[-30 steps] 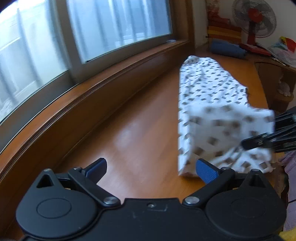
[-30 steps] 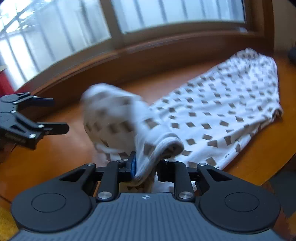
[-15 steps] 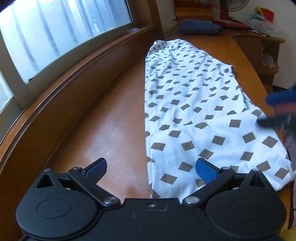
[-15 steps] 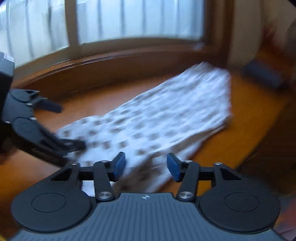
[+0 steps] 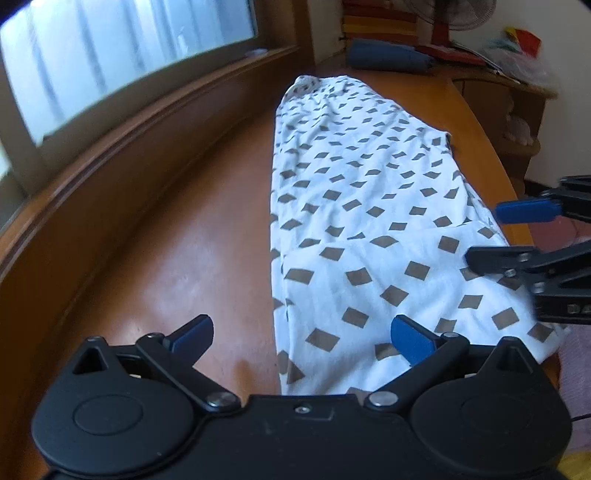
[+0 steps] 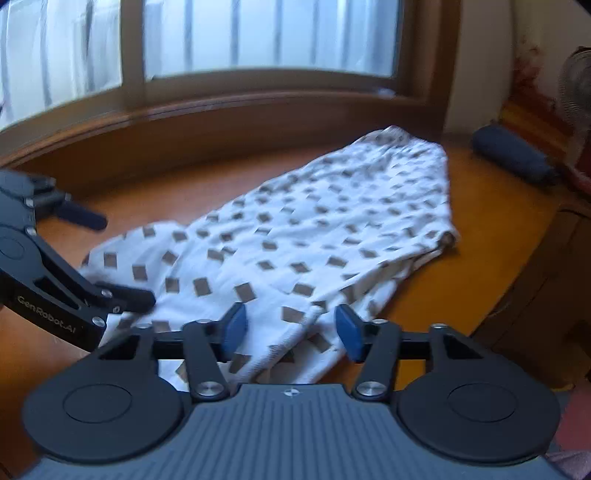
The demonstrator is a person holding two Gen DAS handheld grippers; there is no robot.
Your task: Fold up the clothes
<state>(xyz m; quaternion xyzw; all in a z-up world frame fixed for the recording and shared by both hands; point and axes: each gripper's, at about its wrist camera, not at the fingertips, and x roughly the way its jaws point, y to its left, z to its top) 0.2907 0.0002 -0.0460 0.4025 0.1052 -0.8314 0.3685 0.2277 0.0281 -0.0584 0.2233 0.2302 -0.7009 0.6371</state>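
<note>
A white garment with brown squares (image 5: 354,206) lies flat and long on the wooden table (image 5: 184,229), its far end near the window. In the right wrist view the same garment (image 6: 295,236) runs from the near left to the far right. My left gripper (image 5: 301,332) is open above the garment's near left edge, holding nothing. My right gripper (image 6: 290,326) is open just above the near hem, empty. The right gripper (image 5: 491,232) also shows at the right edge of the left wrist view, and the left gripper (image 6: 122,258) at the left of the right wrist view.
A wooden window sill (image 5: 129,122) curves along the table's left side. A dark blue roll (image 5: 388,59) lies at the far end, near a fan (image 5: 447,22) and clutter. The table's right edge (image 5: 491,147) drops beside a shelf.
My right gripper let go of the lifted garment end and opened. The cloth now lies spread flat. Both grippers hover over its near end.
</note>
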